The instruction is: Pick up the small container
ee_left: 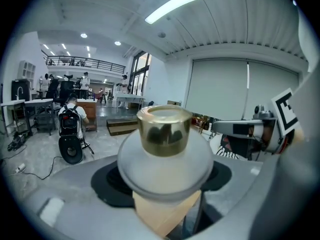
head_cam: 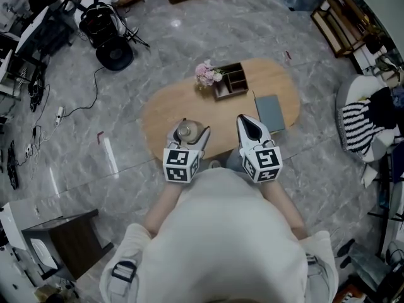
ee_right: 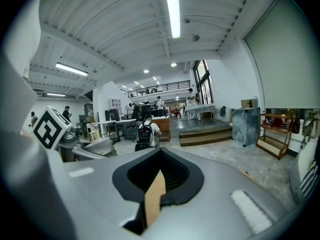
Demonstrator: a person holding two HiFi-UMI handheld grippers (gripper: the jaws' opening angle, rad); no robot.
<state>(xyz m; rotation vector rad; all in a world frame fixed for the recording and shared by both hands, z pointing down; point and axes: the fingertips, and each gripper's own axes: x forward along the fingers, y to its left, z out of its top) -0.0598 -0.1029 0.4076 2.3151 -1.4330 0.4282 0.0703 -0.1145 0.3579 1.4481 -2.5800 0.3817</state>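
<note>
Left tool [head_cam: 187, 133] clamped wide on small white rounded container with gold cap [ee_left: 165, 134]; cap up, body seated between black pads. Container held over near edge of oval light-wood bench [head_cam: 165, 110]. Right tool [head_cam: 251, 127] empty, jaws together bar thin slit, over bench's near edge, beside left tool. Farther back on bench: dark wooden compartment box [head_cam: 231, 81], pink flowers [head_cam: 207, 73] touching it, grey flat book [head_cam: 270, 112].

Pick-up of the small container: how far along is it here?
Done: the left tool is closed on the small container. In hand: it seems lifted just off the wooden table. Left: little beyond a clear lift; the right tool is shut and empty.
</note>
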